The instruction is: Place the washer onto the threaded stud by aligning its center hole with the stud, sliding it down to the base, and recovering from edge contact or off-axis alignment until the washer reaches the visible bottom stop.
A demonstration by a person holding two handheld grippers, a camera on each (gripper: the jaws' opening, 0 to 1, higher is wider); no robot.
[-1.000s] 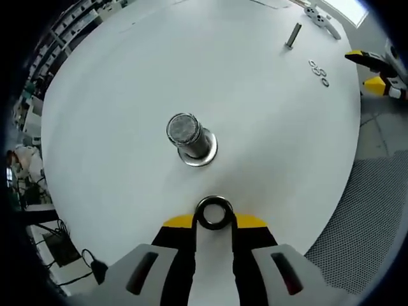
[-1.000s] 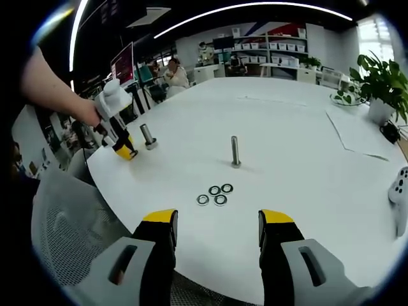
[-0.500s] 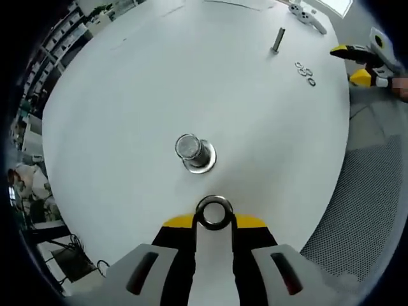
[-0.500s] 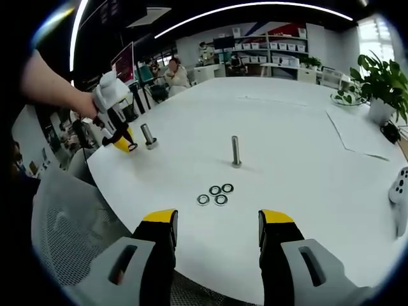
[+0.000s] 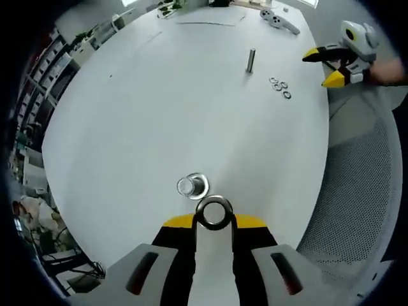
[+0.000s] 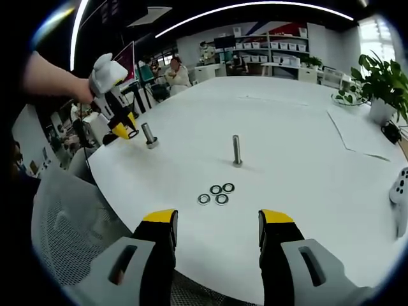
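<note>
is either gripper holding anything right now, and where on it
The left gripper pinches a washer by its rim at the jaw tips; the right gripper is open and empty.

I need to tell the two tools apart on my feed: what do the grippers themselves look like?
Both look alike. The right gripper has two black jaws with yellow tips on pale grey bodies with dark slots. The left gripper matches it; seen from the right gripper view, it has a white body and yellow-tipped black jaws. No cables or sleeves visible.

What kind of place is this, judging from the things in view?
Probably an open office or a lab. A large white round table stands in front, shelves with storage boxes line the back wall, a potted plant sits at the side, and long ceiling lights run overhead.
</note>
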